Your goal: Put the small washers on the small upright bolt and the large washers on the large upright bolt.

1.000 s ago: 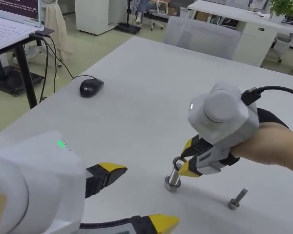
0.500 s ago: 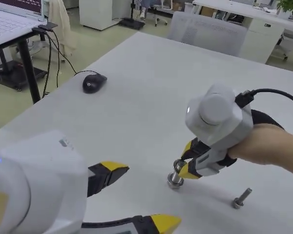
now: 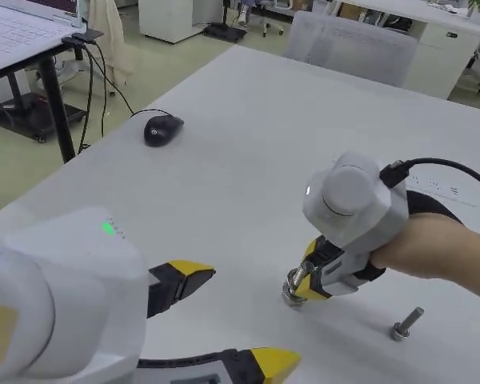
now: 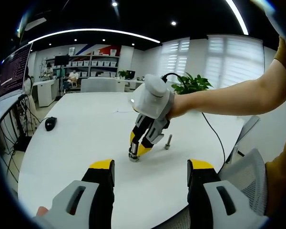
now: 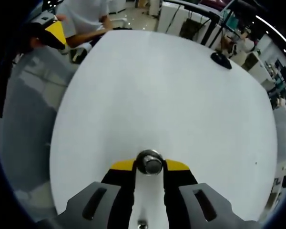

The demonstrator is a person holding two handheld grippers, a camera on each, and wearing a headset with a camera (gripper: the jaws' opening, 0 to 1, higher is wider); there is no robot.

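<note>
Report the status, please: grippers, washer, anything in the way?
Left gripper open, hovers near. Right gripper shut on washer, at top of large bolt. Small bolt apart to the side; nothing blocking.

Silver large upright bolt point(image 3: 293, 280) half hidden behind yellow-tipped right claw point(image 3: 306, 283), its washers point(image 3: 289, 300) too small to count, white left claw point(image 3: 236, 316) cut off by bottom edge

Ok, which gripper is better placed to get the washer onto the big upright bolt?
Right. The right gripper holds a washer at the top of the large bolt; the left gripper sits open and empty, back from it.
</note>
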